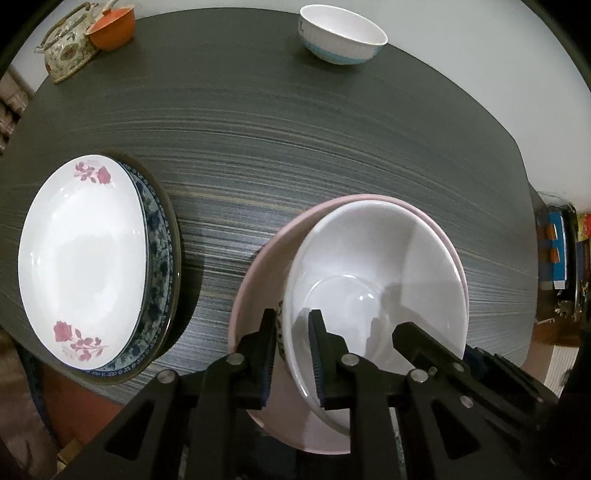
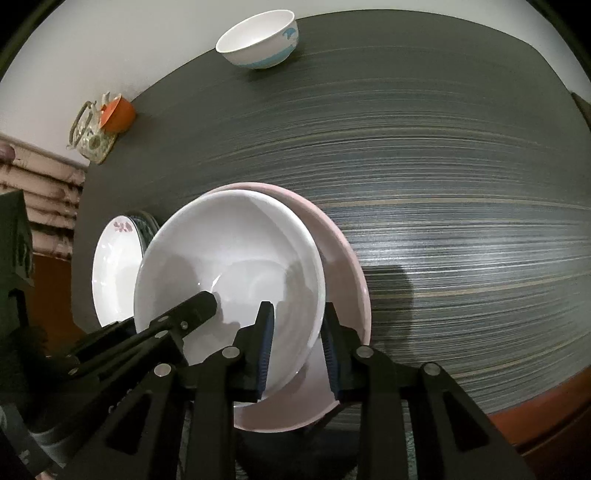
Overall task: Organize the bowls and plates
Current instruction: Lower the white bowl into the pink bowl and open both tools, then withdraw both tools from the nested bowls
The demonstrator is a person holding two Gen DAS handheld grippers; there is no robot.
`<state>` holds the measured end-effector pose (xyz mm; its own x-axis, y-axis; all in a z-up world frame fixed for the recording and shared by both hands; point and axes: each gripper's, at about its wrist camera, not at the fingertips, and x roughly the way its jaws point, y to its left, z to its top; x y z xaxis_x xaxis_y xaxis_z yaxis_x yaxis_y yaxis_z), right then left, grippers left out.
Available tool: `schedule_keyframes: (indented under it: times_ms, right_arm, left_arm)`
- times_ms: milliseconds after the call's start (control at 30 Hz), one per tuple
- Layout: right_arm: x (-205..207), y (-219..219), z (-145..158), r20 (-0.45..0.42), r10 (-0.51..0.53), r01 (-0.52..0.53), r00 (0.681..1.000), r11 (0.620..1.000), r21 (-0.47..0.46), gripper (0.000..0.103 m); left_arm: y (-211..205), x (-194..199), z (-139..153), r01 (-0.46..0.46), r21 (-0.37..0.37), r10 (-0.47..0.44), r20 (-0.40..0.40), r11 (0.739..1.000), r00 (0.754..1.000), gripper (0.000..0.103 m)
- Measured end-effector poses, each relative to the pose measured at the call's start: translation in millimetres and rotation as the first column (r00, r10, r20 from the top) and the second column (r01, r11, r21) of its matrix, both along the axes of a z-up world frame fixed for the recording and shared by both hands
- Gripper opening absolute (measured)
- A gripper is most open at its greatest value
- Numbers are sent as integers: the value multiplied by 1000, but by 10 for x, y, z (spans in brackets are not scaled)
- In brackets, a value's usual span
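Tabletop (image 1: pixel 295 155): dark, streaked, carrying all the crockery.

Plate stack (image 1: pixel 85 258): at the left edge, a rose-patterned white plate on top of a blue-patterned plate, with a further dark-rimmed one beneath. Appears settled.

Pink bowl (image 1: pixel 258 273): near edge of the tabletop, well apart from the plate stack. The white bowl (image 1: pixel 369 266) sits nested inside it, off-centre and tilted, so the pink interior shows widest on one side.

Small white-and-blue bowl (image 1: pixel 341 35): alone at the far edge, not yet gathered. An orange bowl (image 1: pixel 112 27) and a floral teapot (image 1: pixel 66 51) stand in the far left corner.

Left gripper (image 1: pixel 293 354): fingers straddle the white bowl's rim on one side, narrowly parted; whether the pads press on it cannot be told.

Right gripper (image 2: pixel 297 343): fingers straddle the opposite rim with a visible gap at the outer pad; judged not clamping.

Recommendation for the step in hand, judged to be seating and releasing the white bowl: let it level out and centre in the pink bowl before either side lets go fully, then lift both grippers straight up, clear of the rim, to avoid tipping the nest off the near edge.
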<state>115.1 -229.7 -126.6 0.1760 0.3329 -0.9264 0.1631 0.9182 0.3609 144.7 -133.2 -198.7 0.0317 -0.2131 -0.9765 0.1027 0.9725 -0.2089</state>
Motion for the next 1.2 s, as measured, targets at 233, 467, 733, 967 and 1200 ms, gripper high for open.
schedule_keyframes:
  times_ms: [233,467,733,967,1200]
  right_arm:
    - [-36,-6,19,17,2,-2,1000,1000,-9,25]
    - [-45,24,47,22,6,-6,1000,1000,-23,25]
    - [-82,28,113,39,3,-2,999,1000,-30,25]
    - [-92,-31,174,67,-4,9,998,998,-64,27]
    - [-106,-124,179,80,-16,16,997,1000,-4,28]
  left_arm:
    - [80,102,-12,-19,-42,17,-43,999,999,20]
    - [60,165,-18,-4,-21,3,-79,1000,997,21]
    - [-98,290,-12,16,20,-14,-110,1000,994,22]
    - [-270,324,18,73,76,-66,-95,994,993,28]
    - [-314,271,249,83,74,-86,33,994,996,35]
